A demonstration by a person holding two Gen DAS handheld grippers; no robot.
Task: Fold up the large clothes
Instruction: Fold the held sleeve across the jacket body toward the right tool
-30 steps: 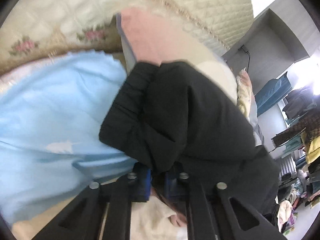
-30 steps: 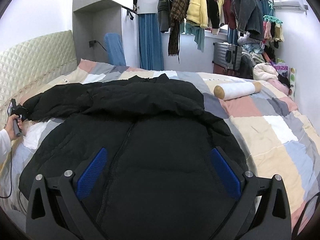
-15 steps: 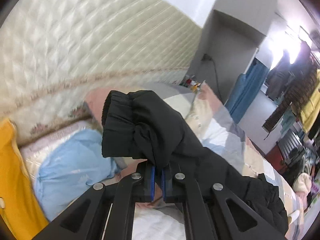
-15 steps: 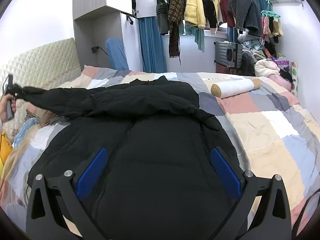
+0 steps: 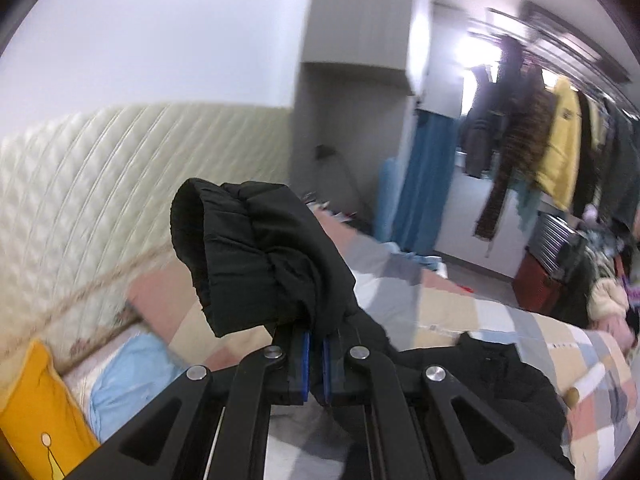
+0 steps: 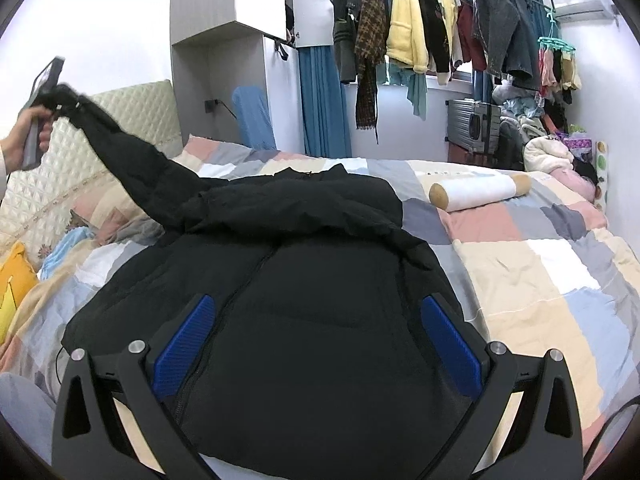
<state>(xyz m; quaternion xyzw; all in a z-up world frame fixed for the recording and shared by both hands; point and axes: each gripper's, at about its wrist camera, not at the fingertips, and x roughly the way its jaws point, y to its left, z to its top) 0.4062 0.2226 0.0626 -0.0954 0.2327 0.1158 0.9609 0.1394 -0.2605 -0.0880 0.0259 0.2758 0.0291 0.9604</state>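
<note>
The left gripper [image 5: 314, 354] is pinching the cuff of the black puffer jacket's sleeve [image 5: 256, 256], jaws clamped together on the fabric, and holding it raised in front of the quilted headboard [image 5: 80, 200]. The right gripper [image 6: 316, 354] is hovering over the jacket's front with its jaws wide apart and nothing between them. The black puffer jacket [image 6: 304, 300] is lying zipped-side up across the patchwork quilt [image 6: 540, 272], its body flat. To fold the sleeve well, the cuff probably should be carried across the chest toward the zipper line, kept high enough that the sleeve drapes without dragging the shoulder, while the open gripper could be pressing the body down so it does not slide. On the headboard side, a yellow pillow [image 6: 12, 280] and a light blue cloth [image 6: 60, 248] are crowding the jacket's edge. A white bolster [image 6: 478, 190] is lying apart on the far side, with plenty of bare quilt there for laying the fold.
</note>
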